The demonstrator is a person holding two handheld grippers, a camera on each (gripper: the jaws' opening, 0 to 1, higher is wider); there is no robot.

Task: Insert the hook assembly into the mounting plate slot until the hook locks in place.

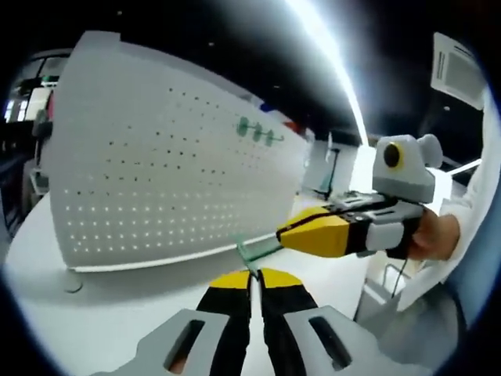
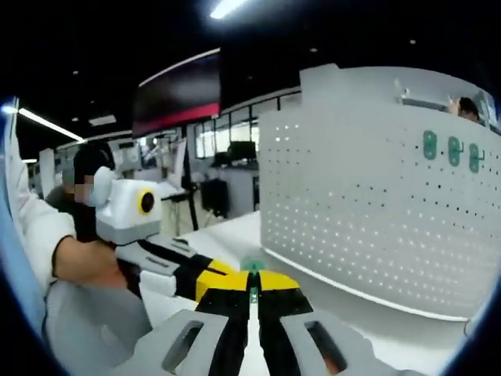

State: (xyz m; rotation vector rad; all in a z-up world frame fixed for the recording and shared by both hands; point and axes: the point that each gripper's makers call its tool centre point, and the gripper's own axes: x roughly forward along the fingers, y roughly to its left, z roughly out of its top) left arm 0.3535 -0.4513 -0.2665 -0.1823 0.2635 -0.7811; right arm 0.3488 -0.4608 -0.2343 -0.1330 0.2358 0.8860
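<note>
Both claws gripping one green hook in front of the pegboard.
The left claw (image 1: 252,276) is pinching the lower end of the green hook (image 1: 257,252), its jaws pressed together, while the right claw (image 1: 283,233) is clamping the other end. The hook is hanging off the white pegboard (image 1: 172,164), above the desk (image 1: 102,309); three more green hooks (image 1: 258,131) are sitting in the pegboard's upper holes.

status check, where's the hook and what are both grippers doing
Both grippers shut on the green hook: left gripper, right gripper. Hook off the white pegboard, not inserted. Three green hooks already up top. Path looks open.
</note>
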